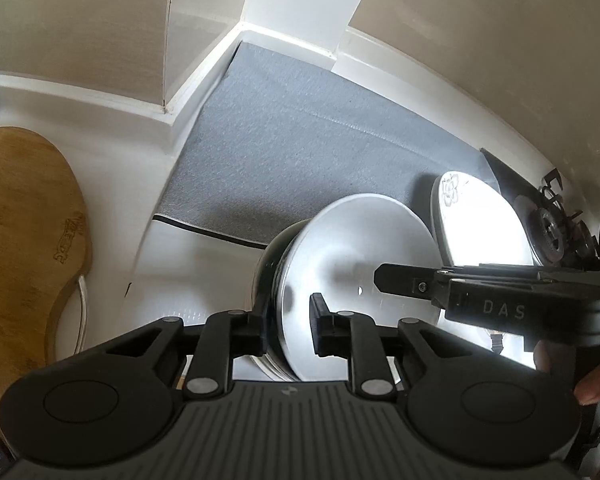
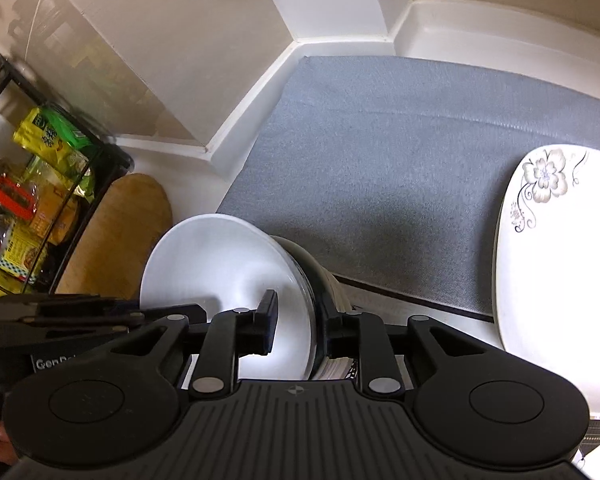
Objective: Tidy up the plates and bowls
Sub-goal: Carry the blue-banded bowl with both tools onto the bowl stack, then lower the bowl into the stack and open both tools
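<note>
The left claw [image 1: 290, 326] is clamped on the rim of a stack of dishes: one finger sits against the dark outer side of a bowl [image 1: 266, 264], the other presses on the pale inner face of the white bowl [image 1: 360, 256] nested on it. The right claw [image 2: 298, 328] grips the same stack from the opposite edge, one finger on the white bowl [image 2: 224, 264] interior and the other behind the dark bowl [image 2: 316, 276]. The stack is tilted steeply on edge between the two claws, its open side facing the right claw's body in the left wrist view. How many dishes are in the stack is hard to tell; a few thin rims show at its lower edge.

The stack is held at the near border of the grey mat [image 1: 300, 140], partly over the mat's dark trimmed edge and partly over the white tabletop [image 1: 196, 272]. Beside the stack, on the mat's right part, lies a white plate with a flower print [image 2: 552, 280], close to the stack but apart from it. On the other side of the stack, off the mat, a wooden cutting board [image 1: 24, 232] rests on the tabletop. Beyond the board stands a black wire rack [image 2: 60, 184] holding colourful packets. The mat's far edge meets the white wall ledge [image 1: 204, 80] in the corner.
</note>
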A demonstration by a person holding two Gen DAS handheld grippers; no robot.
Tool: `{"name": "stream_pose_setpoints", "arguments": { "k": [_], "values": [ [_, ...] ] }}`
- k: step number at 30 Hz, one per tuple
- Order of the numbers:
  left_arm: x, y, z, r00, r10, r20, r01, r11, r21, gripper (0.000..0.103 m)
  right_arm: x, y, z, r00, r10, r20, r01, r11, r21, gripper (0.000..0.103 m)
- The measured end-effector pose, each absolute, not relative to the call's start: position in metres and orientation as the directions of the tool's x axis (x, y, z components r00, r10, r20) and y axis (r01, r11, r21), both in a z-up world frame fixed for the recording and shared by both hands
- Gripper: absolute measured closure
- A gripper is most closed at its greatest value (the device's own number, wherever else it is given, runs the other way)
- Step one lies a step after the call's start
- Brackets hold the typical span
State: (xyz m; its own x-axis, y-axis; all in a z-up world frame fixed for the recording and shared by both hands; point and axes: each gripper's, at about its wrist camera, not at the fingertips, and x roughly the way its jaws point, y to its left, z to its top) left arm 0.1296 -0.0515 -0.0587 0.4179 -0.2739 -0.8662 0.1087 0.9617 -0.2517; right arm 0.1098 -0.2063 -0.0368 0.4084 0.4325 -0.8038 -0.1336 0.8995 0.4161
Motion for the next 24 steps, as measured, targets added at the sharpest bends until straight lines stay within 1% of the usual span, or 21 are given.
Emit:
{"name": "stream_pose_setpoints", "arguments": {
  "k": [2,3,5,6,7,8,9,11,12,13,15,16,17,19,22,24],
  "values": [
    [0.129,-0.052,-0.058,0.422,-0.279,-0.863,0.111,0.960,-0.256,0.077,0.109,-0.206,-0.036,0.406,0.430,-0.807,-0.138,0.901,0.411,0.078],
    [0.128,-0.052,-0.056,0.429,-0.283,-0.858,0.112,0.959,-0.260,0.074,0.110,-0.205,-0.036,0.405,0.428,-0.808,-0.141,0.902,0.407,0.078],
    [0.125,-0.051,-0.049,0.478,-0.276,-0.834,0.116,0.961,-0.252,0.058,0.110,-0.205,-0.033,0.414,0.428,-0.804,-0.145,0.903,0.405,0.075],
    [0.123,-0.051,-0.045,0.513,-0.260,-0.818,0.116,0.965,-0.234,0.047,0.110,-0.206,-0.031,0.424,0.429,-0.797,-0.148,0.901,0.407,0.074],
    [0.122,-0.051,-0.041,0.540,-0.244,-0.805,0.117,0.969,-0.216,0.041,0.110,-0.207,-0.029,0.438,0.432,-0.789,-0.154,0.900,0.407,0.070],
    [0.122,-0.050,-0.039,0.553,-0.235,-0.799,0.116,0.972,-0.205,0.040,0.110,-0.206,-0.026,0.452,0.421,-0.786,-0.157,0.905,0.395,0.065],
    [0.123,-0.050,-0.038,0.554,-0.231,-0.800,0.111,0.973,-0.204,0.039,0.111,-0.206,-0.024,0.462,0.411,-0.786,-0.167,0.910,0.378,0.063],
    [0.124,-0.048,-0.039,0.552,-0.222,-0.804,0.098,0.974,-0.202,0.035,0.114,-0.206,-0.023,0.472,0.399,-0.786,-0.174,0.916,0.360,0.061],
    [0.123,-0.048,-0.039,0.554,-0.213,-0.804,0.094,0.976,-0.194,0.026,0.114,-0.207,-0.022,0.473,0.399,-0.785,-0.176,0.916,0.360,0.060],
    [0.122,-0.048,-0.039,0.560,-0.203,-0.803,0.091,0.979,-0.184,0.018,0.114,-0.208,-0.022,0.473,0.400,-0.785,-0.178,0.916,0.360,0.057],
    [0.118,-0.047,-0.039,0.572,-0.189,-0.798,0.088,0.982,-0.170,0.012,0.113,-0.208,-0.022,0.471,0.396,-0.788,-0.189,0.918,0.348,0.049],
    [0.117,-0.047,-0.040,0.572,-0.184,-0.799,0.085,0.983,-0.166,0.009,0.112,-0.207,-0.022,0.470,0.391,-0.791,-0.199,0.920,0.337,0.044],
    [0.117,-0.045,-0.040,0.572,-0.183,-0.800,0.081,0.983,-0.167,0.009,0.110,-0.206,-0.022,0.470,0.387,-0.793,-0.207,0.922,0.327,0.039],
    [0.117,-0.042,-0.043,0.563,-0.185,-0.806,0.064,0.981,-0.181,0.001,0.106,-0.207,-0.022,0.470,0.390,-0.792,-0.220,0.920,0.323,0.034],
    [0.115,-0.035,-0.047,0.563,-0.199,-0.803,0.048,0.977,-0.208,0.001,0.101,-0.210,-0.023,0.463,0.392,-0.795,-0.213,0.920,0.330,0.028],
    [0.116,-0.032,-0.052,0.548,-0.211,-0.810,0.033,0.972,-0.231,0.001,0.098,-0.213,-0.025,0.461,0.388,-0.798,-0.192,0.922,0.337,0.027]
  ]
}}
